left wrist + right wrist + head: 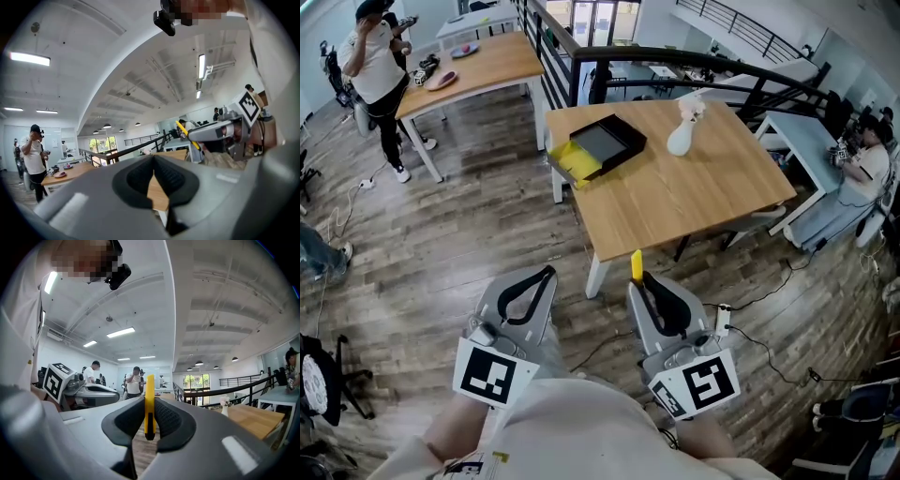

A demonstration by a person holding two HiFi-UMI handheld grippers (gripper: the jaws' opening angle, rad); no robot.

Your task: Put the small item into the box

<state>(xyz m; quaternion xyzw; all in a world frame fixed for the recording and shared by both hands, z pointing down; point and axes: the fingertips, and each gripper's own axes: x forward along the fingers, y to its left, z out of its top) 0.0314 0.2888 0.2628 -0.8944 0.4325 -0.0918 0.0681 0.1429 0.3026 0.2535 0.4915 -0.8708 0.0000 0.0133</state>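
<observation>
Yellow item tight between right gripper jaws; left gripper jaws together; open black box.

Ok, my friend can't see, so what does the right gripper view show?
The right gripper is shut on a thin yellow item that stands upright between its jaws. Beyond it, the left gripper shows to the left and a wooden table to the right.

Grey left gripper, grey right gripper, black-padded jaws, black-and-white marker cubes; cream sleeves
</observation>
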